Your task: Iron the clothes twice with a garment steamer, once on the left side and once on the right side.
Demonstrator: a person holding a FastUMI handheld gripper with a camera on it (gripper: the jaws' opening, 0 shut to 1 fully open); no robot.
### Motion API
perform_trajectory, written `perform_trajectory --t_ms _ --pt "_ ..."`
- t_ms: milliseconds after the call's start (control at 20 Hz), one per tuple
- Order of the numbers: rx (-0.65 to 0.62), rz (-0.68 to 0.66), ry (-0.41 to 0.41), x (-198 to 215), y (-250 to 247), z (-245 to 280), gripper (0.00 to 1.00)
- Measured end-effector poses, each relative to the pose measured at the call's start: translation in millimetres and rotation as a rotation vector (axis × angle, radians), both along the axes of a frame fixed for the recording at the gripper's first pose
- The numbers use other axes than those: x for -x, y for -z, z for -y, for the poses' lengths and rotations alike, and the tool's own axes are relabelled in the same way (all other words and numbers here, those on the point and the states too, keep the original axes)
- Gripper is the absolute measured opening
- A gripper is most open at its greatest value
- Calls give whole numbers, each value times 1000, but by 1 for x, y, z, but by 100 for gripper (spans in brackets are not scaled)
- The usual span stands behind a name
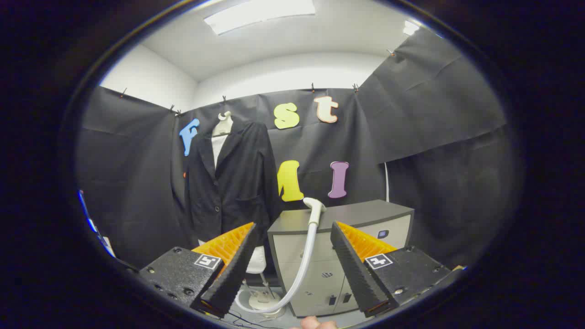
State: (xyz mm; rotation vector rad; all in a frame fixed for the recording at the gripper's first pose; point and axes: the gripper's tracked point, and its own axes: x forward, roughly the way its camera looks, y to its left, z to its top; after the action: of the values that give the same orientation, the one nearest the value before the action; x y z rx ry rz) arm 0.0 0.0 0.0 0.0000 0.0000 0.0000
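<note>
A black suit jacket [233,178] hangs on a white mannequin torso [222,125] against the black cloth, beyond my left finger. The white garment steamer head [314,206] rests on top of a grey cabinet [361,214], and its pale hose [305,260] curves down to a round base [261,299] on the floor. My gripper [292,230] is open, its fingers [237,256] spread wide with nothing between them. The steamer head lies ahead of the fingers, apart from them.
The grey cabinet has drawers and doors on its front [320,274]. A white stand pole [265,278] holds the mannequin beside the cabinet. Cables [242,317] lie on the floor. A person's fingertips [315,323] show below the fingers.
</note>
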Motion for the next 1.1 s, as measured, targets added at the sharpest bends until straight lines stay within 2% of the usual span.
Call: perform_trajectory --t_ms 750,1100 --pt "22 -90 124 15 41 24 100" --pt "4 -110 172 14 47 20 100"
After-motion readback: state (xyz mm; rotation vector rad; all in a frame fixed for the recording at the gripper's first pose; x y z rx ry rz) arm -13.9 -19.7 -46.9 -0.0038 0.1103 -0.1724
